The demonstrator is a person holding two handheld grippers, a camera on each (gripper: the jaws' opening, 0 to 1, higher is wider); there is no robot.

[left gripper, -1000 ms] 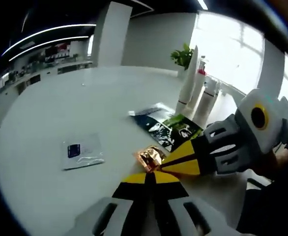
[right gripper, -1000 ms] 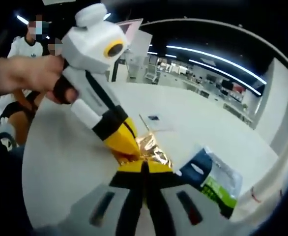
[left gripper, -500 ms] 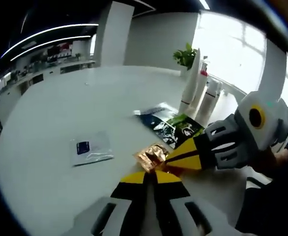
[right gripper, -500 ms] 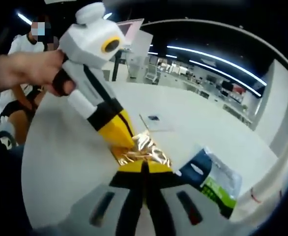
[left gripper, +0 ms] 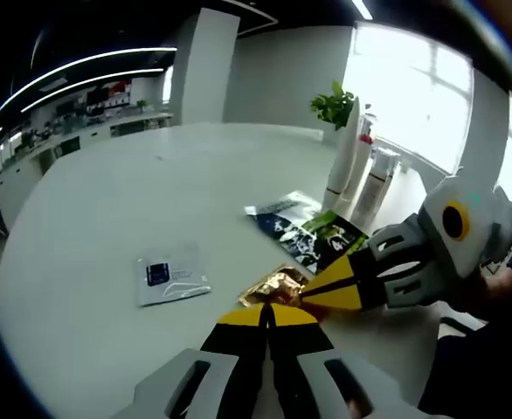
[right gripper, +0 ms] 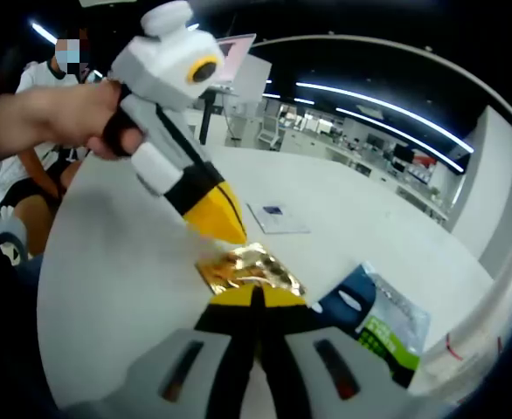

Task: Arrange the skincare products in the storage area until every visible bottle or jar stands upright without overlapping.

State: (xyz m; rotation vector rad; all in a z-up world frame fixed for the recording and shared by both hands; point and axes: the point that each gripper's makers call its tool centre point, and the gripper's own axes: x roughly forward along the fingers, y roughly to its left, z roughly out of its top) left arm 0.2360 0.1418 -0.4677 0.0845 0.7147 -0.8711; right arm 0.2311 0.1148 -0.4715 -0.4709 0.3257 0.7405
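**Both grippers meet at a gold foil sachet on the white table**

Right now, in the left gripper view, the left gripper (left gripper: 269, 307) has its yellow-and-black jaws pressed together, with their tips at the near edge of a crinkled gold foil sachet (left gripper: 276, 284) lying on the white table (left gripper: 107, 201). The right gripper (left gripper: 313, 292) comes in from about 3 o'clock, jaws also closed to a point, tip touching the same sachet; whether either actually pinches the foil I cannot tell.

At about 1 o'clock from the sachet lies a flat dark packet with green print (left gripper: 313, 237), and beyond it, farther toward 1 o'clock, a cluster of tall white bottles (left gripper: 354, 166) stands upright near the table's far edge, close together. A potted plant (left gripper: 333, 103) shows behind them. At about 9 o'clock from the sachet lies a small clear sachet with a blue label (left gripper: 172, 277), well apart from it.

In the right gripper view the right gripper (right gripper: 258, 297) is closed, tips at the gold sachet (right gripper: 249, 269). The left gripper (right gripper: 230, 234), held in a hand (right gripper: 64, 118), slants down from 11 o'clock to the foil. The dark packet (right gripper: 380, 325) lies at 3 o'clock.
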